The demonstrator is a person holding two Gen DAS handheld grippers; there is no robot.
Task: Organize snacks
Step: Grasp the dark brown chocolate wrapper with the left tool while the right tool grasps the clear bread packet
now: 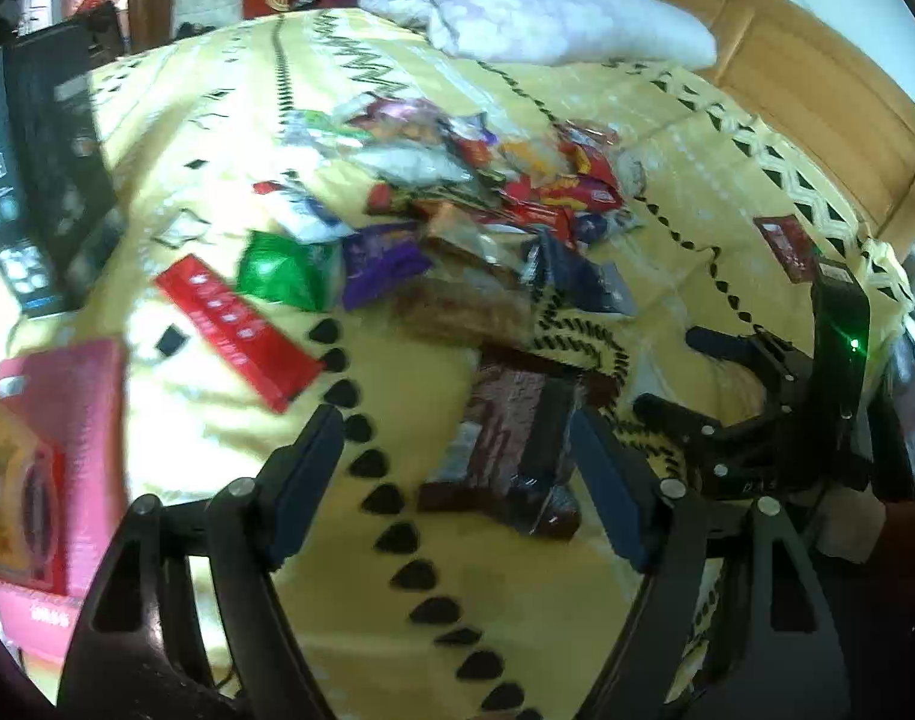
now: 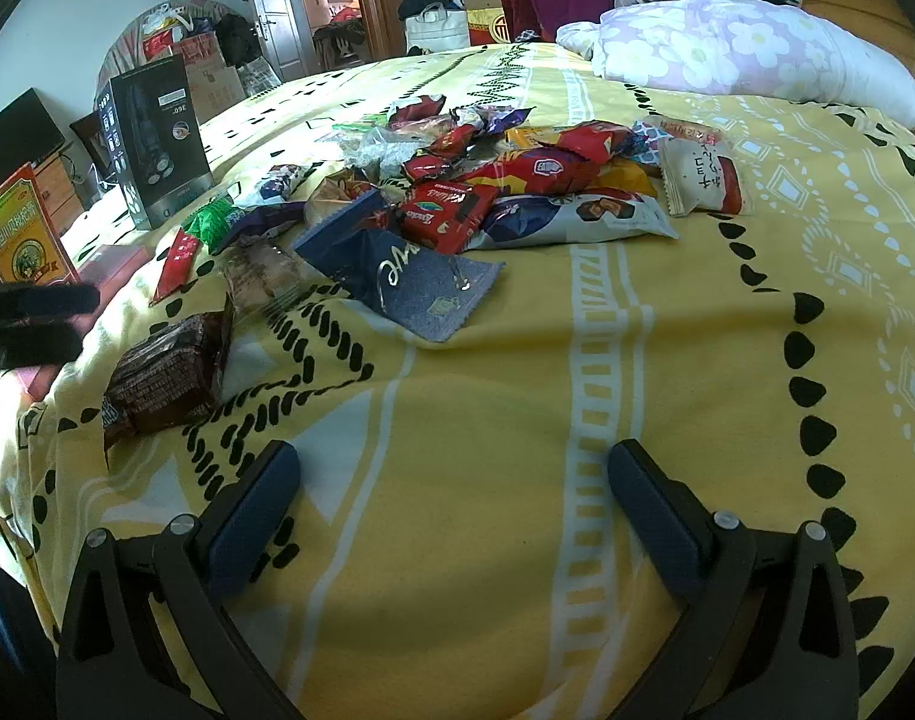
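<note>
A pile of snack packets point(image 1: 475, 180) lies on a yellow patterned bedspread point(image 1: 217, 432); the pile also shows in the right wrist view point(image 2: 517, 174). A dark brown wrapped snack point(image 1: 511, 438) lies apart from the pile, just ahead of my left gripper point(image 1: 457, 420), which is open and empty with its right finger next to the packet. The same brown snack point(image 2: 163, 372) lies at the left in the right wrist view. My right gripper point(image 2: 451, 462) is open and empty over bare bedspread; it also shows in the left wrist view point(image 1: 679, 372).
A red flat box point(image 1: 241, 330), a green packet point(image 1: 283, 270) and a blue packet point(image 2: 409, 282) lie near the pile. A black box point(image 2: 151, 144) and a red-yellow box point(image 2: 19, 234) stand at the left edge. A floral pillow point(image 2: 745, 54) and wooden headboard point(image 1: 817, 72) lie beyond.
</note>
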